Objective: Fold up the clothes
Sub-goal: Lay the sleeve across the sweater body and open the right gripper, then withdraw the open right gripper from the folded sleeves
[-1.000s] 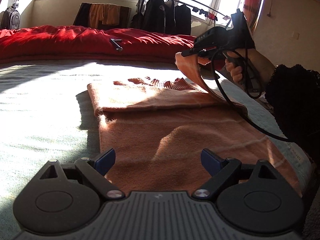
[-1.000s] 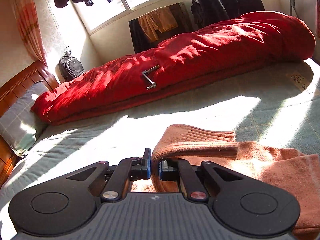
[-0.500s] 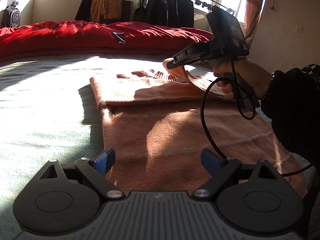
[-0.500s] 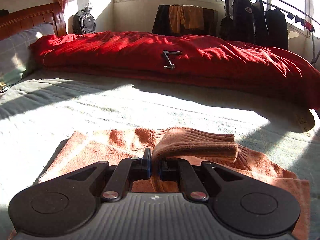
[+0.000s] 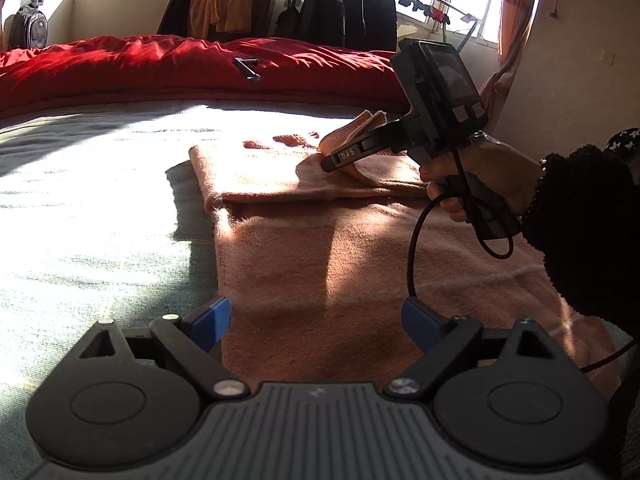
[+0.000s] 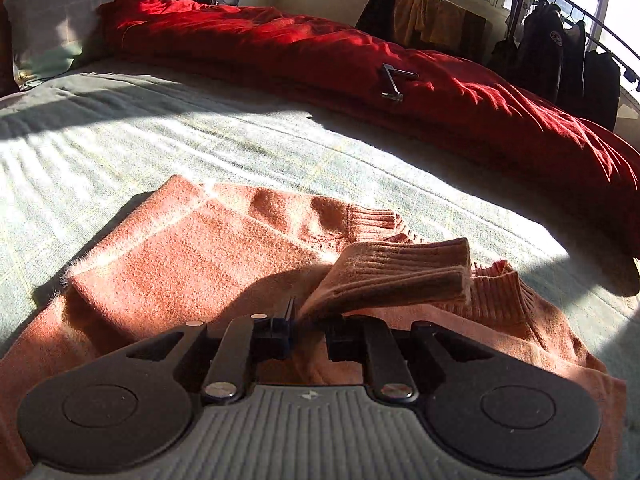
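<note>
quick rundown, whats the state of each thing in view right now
left tool: open, empty, over the sweater's near end
right tool: jaws slightly parted, sleeve cuff between them
orange sweater: flat on the bed, one sleeve folded across
sleeve cuff: raised over the sweater's chest
red duvet: bunched along the bed's far side

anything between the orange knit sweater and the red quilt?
No: only bare pale green bedspread between orange knit sweater and red quilt, per right wrist view.
</note>
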{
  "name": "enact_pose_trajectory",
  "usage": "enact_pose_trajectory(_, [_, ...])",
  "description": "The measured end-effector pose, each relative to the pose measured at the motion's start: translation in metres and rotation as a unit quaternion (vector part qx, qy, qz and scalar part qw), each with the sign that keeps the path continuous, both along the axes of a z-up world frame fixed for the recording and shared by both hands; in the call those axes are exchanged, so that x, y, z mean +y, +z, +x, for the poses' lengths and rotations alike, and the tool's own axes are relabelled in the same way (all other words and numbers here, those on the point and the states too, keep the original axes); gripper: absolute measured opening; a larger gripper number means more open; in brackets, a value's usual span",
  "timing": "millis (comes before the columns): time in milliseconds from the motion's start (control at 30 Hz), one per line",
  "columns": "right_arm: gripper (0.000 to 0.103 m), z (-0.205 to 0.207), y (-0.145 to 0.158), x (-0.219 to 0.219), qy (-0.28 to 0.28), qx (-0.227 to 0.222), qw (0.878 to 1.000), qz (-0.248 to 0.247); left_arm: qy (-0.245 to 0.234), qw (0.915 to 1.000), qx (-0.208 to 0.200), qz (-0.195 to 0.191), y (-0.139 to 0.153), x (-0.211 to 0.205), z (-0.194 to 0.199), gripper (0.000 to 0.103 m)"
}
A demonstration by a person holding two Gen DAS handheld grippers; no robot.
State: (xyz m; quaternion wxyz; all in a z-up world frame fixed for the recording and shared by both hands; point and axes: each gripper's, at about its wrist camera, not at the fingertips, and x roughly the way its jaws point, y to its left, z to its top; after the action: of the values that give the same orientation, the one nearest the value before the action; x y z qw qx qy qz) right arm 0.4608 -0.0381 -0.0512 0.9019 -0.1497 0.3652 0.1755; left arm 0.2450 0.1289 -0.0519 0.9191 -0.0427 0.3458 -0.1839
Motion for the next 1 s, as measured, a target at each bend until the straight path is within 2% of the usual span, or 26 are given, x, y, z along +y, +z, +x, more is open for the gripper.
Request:
enact_pose_trajectory(100, [0.032,-0.002,-0.002,0.004,0.011,0.009,1.0,0.004,0.0,1.0,0.0,0.002,0.0,0.0,0.0,0.092])
enact_pose_trajectory(167, [0.047,-0.005,-0.002,0.007,0.019,0.013,1.0,0.011,-0.001,1.0,-0.001,-0.001,0.0,0.0,-0.002,0.092])
enact_pose_trajectory(333, [0.055,-0.01,0.002,0.011,0.037,0.031,0.998,0.035,0.002,1.0,-0.001,-0.004,-0.002,0.002,-0.002,0.092])
enact_pose_trajectory(500, [0.062,-0.01,0.019,-0.008,0.024,0.046,0.995,0.082,0.01,0.9999,-0.005,-0.009,-0.001,0.008,-0.003,0.092])
enact_pose_trajectory(633, [0.069,-0.021,0.034,-0.045,-0.009,0.045,0.993,0.11,0.015,0.9998,-0.008,-0.014,0.0,0.012,-0.004,0.092])
enact_pose_trajectory(767, [0.074,-0.041,0.042,-0.104,-0.072,0.036,0.989,0.123,0.013,0.9998,-0.005,-0.013,0.0,0.012,-0.003,0.092])
enact_pose_trajectory(867, [0.076,-0.06,0.044,-0.155,-0.129,0.032,0.982,0.131,0.002,0.9999,-0.001,-0.013,0.002,0.008,0.002,0.092])
enact_pose_trajectory(1000, [0.077,-0.092,0.039,-0.224,-0.207,0.023,0.967,0.15,-0.03,0.9995,-0.003,-0.008,0.01,-0.008,0.018,0.092])
